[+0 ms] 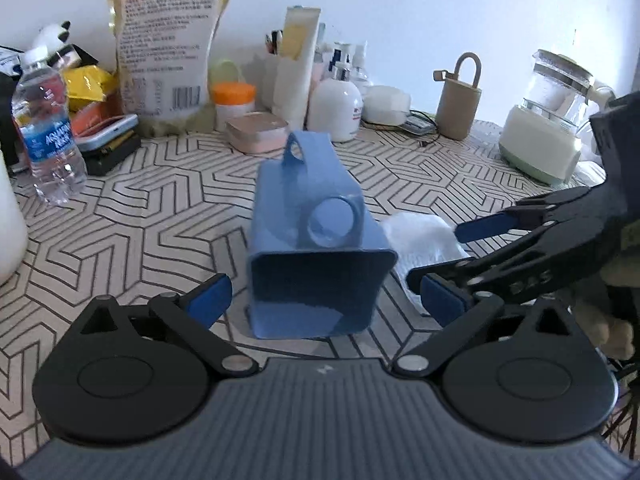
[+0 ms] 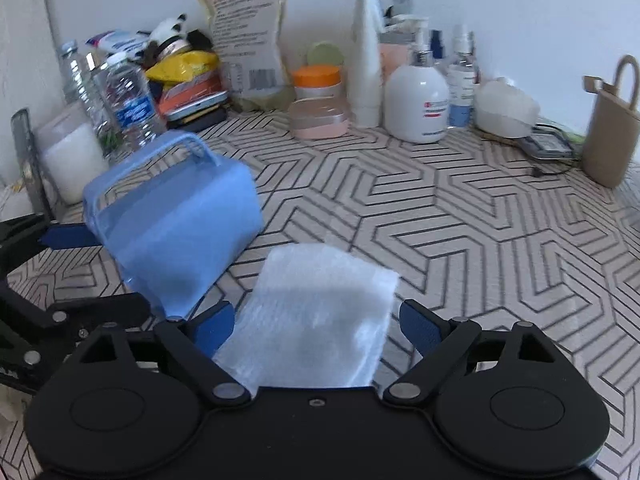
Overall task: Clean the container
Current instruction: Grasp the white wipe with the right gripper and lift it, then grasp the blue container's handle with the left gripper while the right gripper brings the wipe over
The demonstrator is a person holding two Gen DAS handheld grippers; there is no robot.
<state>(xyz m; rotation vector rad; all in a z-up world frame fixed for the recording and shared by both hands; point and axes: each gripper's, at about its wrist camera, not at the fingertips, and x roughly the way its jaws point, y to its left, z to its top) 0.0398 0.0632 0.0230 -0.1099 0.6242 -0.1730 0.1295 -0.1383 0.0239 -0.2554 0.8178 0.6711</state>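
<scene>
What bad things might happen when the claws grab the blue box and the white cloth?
1. The blue plastic container with a handle lies tipped on its side between the open left claw, so a squeeze might make it slide or roll.
2. The thin white cleaning cloth lies flat on the patterned tabletop under the open right claw; the pads may pinch only air or bunch it up.

Blue container [image 1: 316, 240]; white cloth [image 2: 320, 312]; black-lined geometric tablecloth [image 2: 460, 240].

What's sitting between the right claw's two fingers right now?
A white cloth lies flat on the patterned tabletop between the open right claw fingers, untouched by either pad. The right wrist view shows it.
</scene>
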